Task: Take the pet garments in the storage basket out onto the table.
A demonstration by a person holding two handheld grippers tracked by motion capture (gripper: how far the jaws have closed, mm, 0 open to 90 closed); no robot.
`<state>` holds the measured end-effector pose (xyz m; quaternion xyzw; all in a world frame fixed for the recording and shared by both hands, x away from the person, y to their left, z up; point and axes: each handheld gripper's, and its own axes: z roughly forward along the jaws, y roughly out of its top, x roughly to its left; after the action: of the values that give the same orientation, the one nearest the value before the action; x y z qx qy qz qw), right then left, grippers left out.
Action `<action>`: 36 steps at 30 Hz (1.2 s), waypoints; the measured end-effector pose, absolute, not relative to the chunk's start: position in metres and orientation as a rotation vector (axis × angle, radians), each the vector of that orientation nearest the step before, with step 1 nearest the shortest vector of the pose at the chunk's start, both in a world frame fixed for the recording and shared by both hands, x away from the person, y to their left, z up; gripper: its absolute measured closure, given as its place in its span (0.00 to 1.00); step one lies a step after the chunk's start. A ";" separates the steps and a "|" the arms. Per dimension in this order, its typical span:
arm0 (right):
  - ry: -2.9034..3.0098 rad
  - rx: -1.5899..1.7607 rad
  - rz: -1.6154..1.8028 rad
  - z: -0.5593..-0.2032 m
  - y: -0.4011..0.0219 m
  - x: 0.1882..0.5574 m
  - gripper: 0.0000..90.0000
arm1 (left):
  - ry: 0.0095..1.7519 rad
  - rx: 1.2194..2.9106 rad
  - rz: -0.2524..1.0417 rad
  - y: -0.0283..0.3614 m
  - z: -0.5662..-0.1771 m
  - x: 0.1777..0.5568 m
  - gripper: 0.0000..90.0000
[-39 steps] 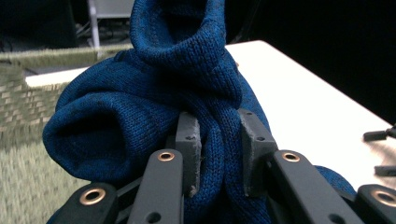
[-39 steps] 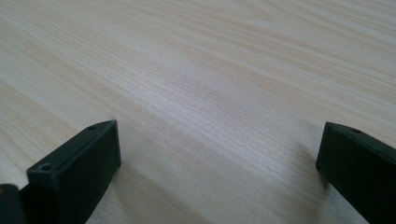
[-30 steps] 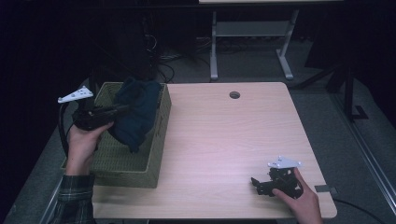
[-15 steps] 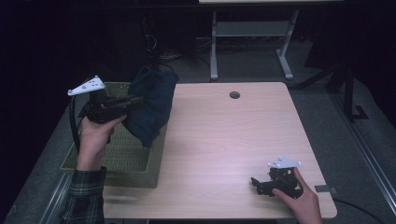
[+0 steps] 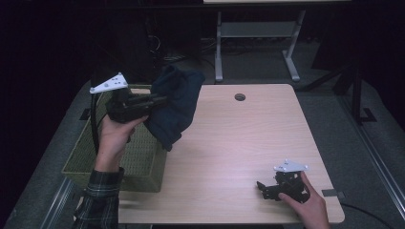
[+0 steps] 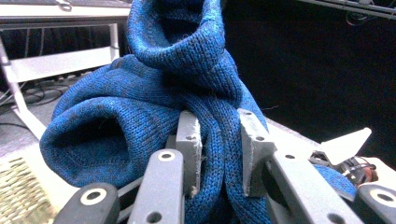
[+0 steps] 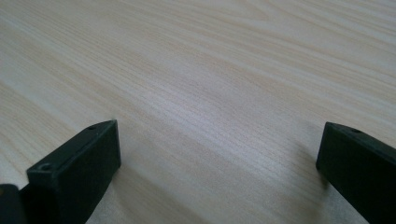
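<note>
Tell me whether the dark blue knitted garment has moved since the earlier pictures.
Yes. The dark blue knitted garment, clamped in the left gripper, has risen out of the green woven basket toward the wooden table.

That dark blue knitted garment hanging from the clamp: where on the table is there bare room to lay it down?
The pale wooden table is bare from the dark blue knitted garment across to the round cable hole and down to the right gripper, resting open at the near right corner. It is crowded at the left edge, around the green woven basket and the left gripper.

Dark blue knit garment [image 5: 175, 104] bunched, hanging, apparently above table edge.
</note>
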<state>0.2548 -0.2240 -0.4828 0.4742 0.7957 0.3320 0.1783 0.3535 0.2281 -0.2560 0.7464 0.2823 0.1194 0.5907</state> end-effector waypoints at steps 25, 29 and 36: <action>2.250 1.339 0.940 -0.483 -0.224 0.255 0.00 | 0.576 1.842 0.175 0.144 -0.289 0.371 0.81; 2.250 1.339 0.940 -0.483 -0.224 0.255 0.00 | 0.565 1.860 0.167 0.133 -0.295 0.372 0.81; 2.250 1.338 0.940 -0.483 -0.224 0.255 0.00 | 0.571 1.904 0.145 0.116 -0.316 0.378 0.81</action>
<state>0.2549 -0.2240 -0.4829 0.4733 0.7958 0.3326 0.1791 0.3777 0.1155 -0.3161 0.8021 0.2406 0.0612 0.5432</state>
